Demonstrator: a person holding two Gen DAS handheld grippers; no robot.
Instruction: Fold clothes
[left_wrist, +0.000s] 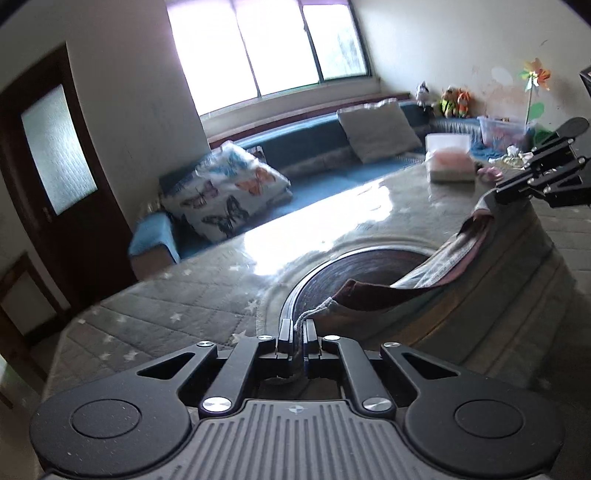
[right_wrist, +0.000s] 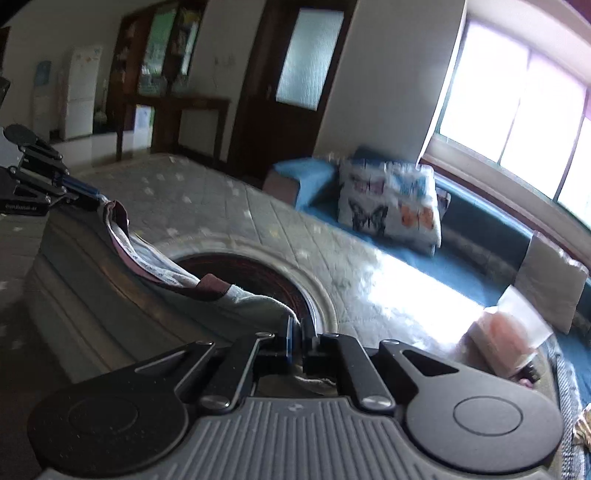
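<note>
A grey garment with a dark red trimmed edge (left_wrist: 461, 295) hangs stretched between my two grippers above the grey quilted table cover (left_wrist: 184, 302). My left gripper (left_wrist: 297, 332) is shut on one corner of it. My right gripper (left_wrist: 495, 195) shows at the far right of the left wrist view, shut on the other end. In the right wrist view my right gripper (right_wrist: 299, 332) pinches the garment (right_wrist: 110, 273), and my left gripper (right_wrist: 94, 199) holds its far end at the left.
A dark round inset (left_wrist: 369, 273) lies in the table under the garment. A clear box with pink contents (left_wrist: 448, 162) stands at the table's far side. A blue bench (left_wrist: 317, 184) with a butterfly cushion (left_wrist: 225, 195) runs under the window.
</note>
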